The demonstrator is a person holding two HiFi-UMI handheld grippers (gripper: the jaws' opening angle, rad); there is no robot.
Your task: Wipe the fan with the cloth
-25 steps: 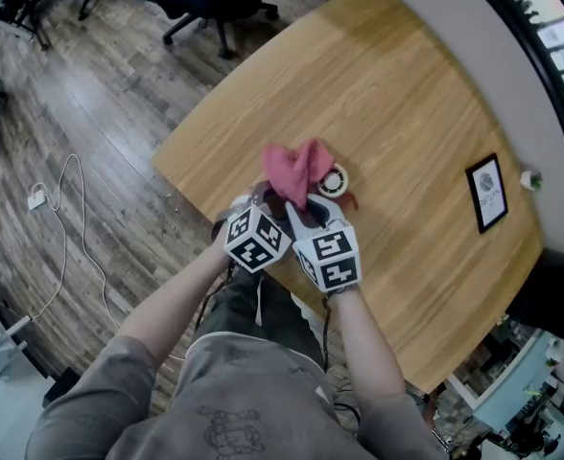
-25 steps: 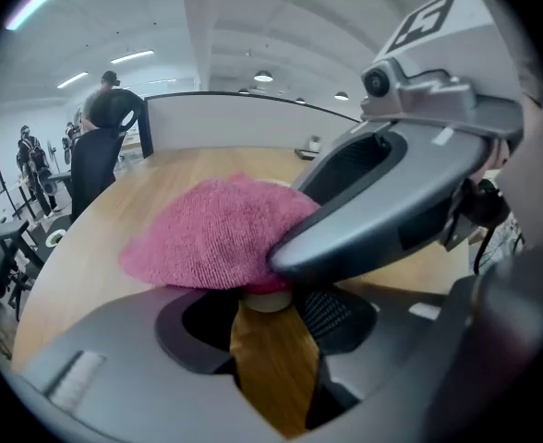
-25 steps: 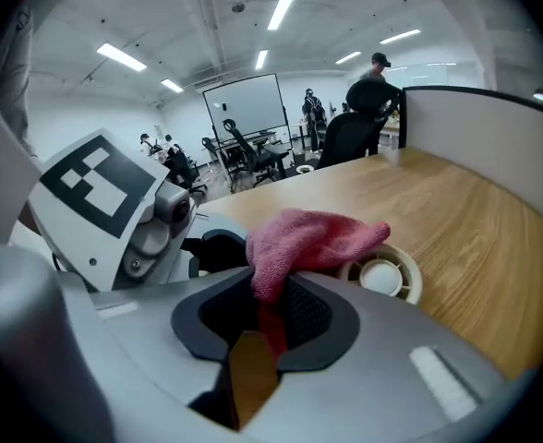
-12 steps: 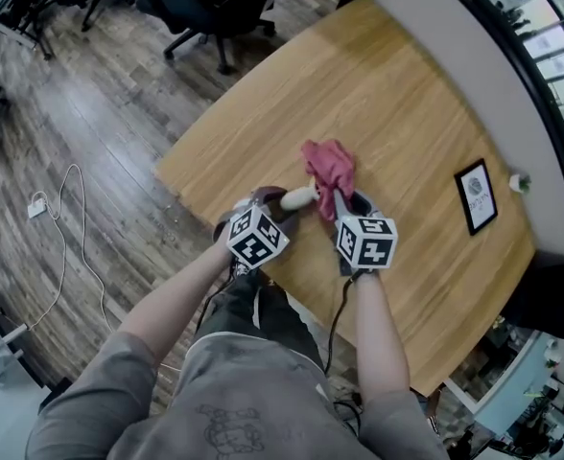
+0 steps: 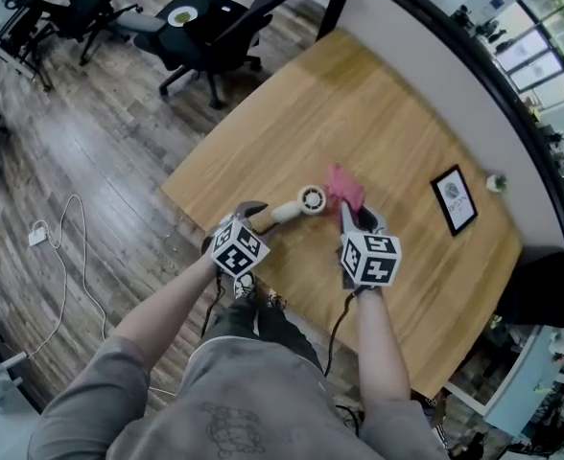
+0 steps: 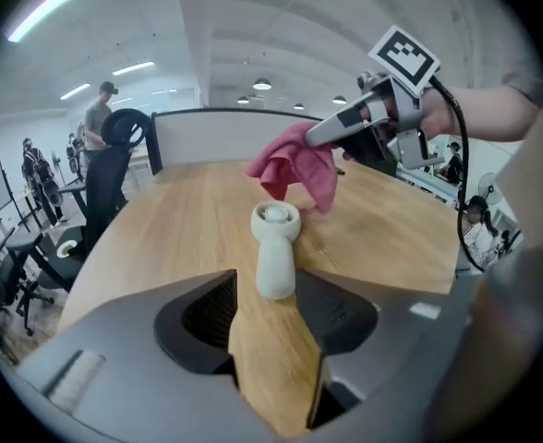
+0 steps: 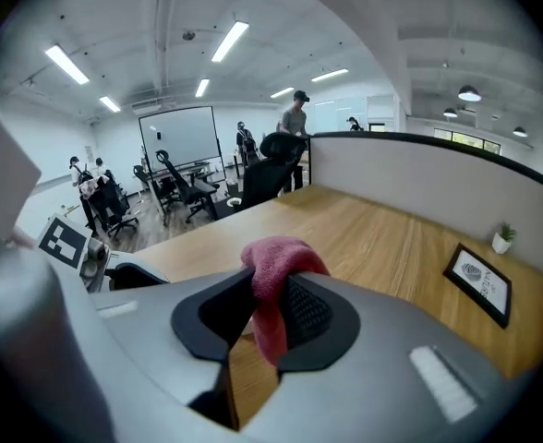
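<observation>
A small white hand-held fan (image 5: 301, 202) points away from my left gripper (image 5: 261, 220), with its round head bare. In the left gripper view the end of the fan's handle (image 6: 275, 266) sits between the jaws of the left gripper (image 6: 276, 289). The pads still hold it, though the jaws are opening slightly. My right gripper (image 5: 351, 214) is shut on a red cloth (image 5: 342, 185), which hangs just right of the fan head without touching it. The cloth (image 7: 276, 270) bunches over the jaws of the right gripper (image 7: 270, 303) and droops between them. The same cloth (image 6: 299, 169) shows behind the fan in the left gripper view.
The wooden table (image 5: 378, 94) holds a black framed picture (image 5: 453, 199) and a small potted plant (image 5: 496, 182) by the curved partition. Office chairs (image 5: 215, 27) stand beyond the far edge. A white cable (image 5: 57, 218) lies on the floor. A person (image 6: 99, 118) stands in the background.
My right gripper lifted the red cloth off the fan and carried it right, uncovering the fan head. The left gripper rose a little with the fan.
</observation>
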